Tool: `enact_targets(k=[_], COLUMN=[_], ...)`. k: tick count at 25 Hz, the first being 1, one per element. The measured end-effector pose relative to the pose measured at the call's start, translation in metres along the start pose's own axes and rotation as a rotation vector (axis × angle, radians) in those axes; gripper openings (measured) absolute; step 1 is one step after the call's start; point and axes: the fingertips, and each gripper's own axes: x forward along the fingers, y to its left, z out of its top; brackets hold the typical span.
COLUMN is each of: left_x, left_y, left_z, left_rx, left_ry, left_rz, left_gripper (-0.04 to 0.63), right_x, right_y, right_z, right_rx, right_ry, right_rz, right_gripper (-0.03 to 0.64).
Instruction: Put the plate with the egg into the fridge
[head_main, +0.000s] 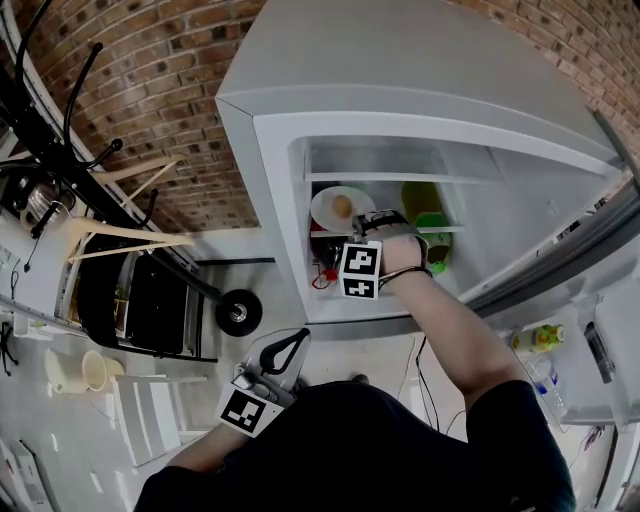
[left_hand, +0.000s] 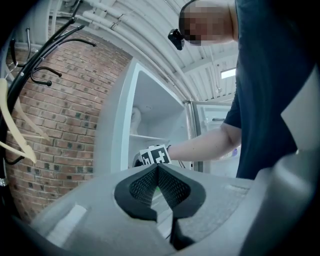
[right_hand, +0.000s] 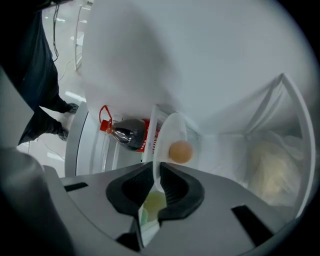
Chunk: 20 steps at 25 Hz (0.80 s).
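Note:
A white plate (head_main: 325, 212) with a brown egg (head_main: 342, 206) lies on the upper shelf inside the open white fridge (head_main: 400, 110). My right gripper (head_main: 366, 226) reaches into the fridge at the plate's near edge. In the right gripper view the plate (right_hand: 172, 132) and egg (right_hand: 180, 151) are close ahead. The plate's rim runs between the pads of my right gripper (right_hand: 156, 172), which stand slightly apart, open. My left gripper (head_main: 283, 352) hangs low in front of my body, outside the fridge. In its own view the left gripper (left_hand: 157, 167) is shut with nothing in it.
A dark bottle with a red cap (right_hand: 127, 134) lies on the shelf below the plate. Green items (head_main: 432, 240) sit right of the plate, and a pale bag (right_hand: 270, 170) fills a drawer. The open door (head_main: 560, 350) holds bottles. A coat rack (head_main: 60, 150) and black cart (head_main: 150, 300) stand left.

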Motion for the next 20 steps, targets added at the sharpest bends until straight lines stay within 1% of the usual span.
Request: enact_targets(k=[5, 11, 17, 20], left_x=[0.0, 0.002, 0.002, 0.002], left_y=[0.0, -0.002, -0.003, -0.004], left_z=[-0.003, -0.003, -0.002, -0.003], left_rx=[-0.002, -0.003, 0.0, -0.004], left_ry=[0.01, 0.008, 0.007, 0.007], left_rz=[0.003, 0.006, 0.005, 0.003], left_gripper=[0.005, 0.005, 0.005, 0.005], right_x=[0.005, 0.011, 0.009, 0.009], right_y=[0.003, 0.007, 0.011, 0.011], right_z=[-0.001, -0.002, -0.001, -0.001], right_rx=[-0.056, -0.087, -0.109, -0.12], right_ry=[0.016, 0.033, 0.035, 0.034], right_rz=[0.041, 0.052, 0.104, 0.147], right_gripper=[0.052, 0.06, 0.067, 0.074])
